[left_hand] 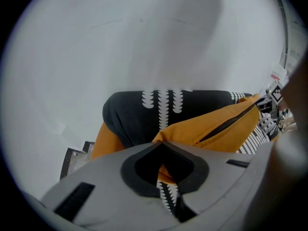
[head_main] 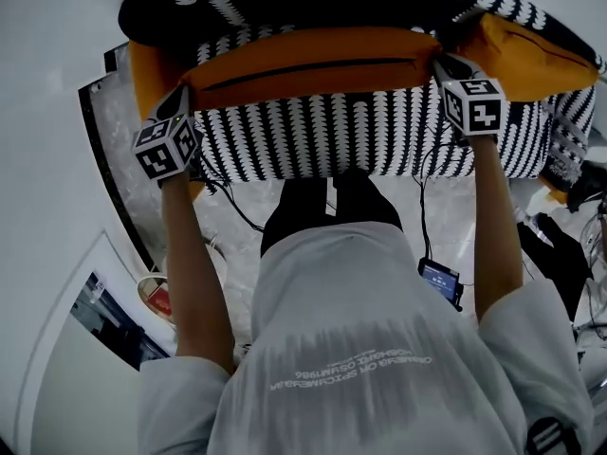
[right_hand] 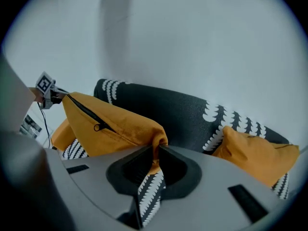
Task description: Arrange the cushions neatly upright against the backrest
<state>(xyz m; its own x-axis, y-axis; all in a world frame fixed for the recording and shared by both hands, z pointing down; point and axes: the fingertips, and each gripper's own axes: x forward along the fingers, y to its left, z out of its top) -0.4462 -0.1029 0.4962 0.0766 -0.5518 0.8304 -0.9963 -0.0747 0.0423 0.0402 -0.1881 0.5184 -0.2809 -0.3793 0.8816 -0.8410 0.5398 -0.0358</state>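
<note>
The left tongs are nearly closed, pinching one corner of an orange cushion, and the right tongs pinch the opposite corner just as tightly. Both forearms reach straight forward, well apart, with the tongs tilted steeply down. The cushion spans between them over the black-and-white sofa seat, zip facing up, just before the dark backrest, beside a second orange cushion.

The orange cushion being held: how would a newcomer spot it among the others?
Find the black-and-white patterned sofa. Across its middle stretches an orange cushion, zip up. Unlike the left cushion and right cushion, it alone is pinched at both ends by the left gripper and right gripper.
</note>
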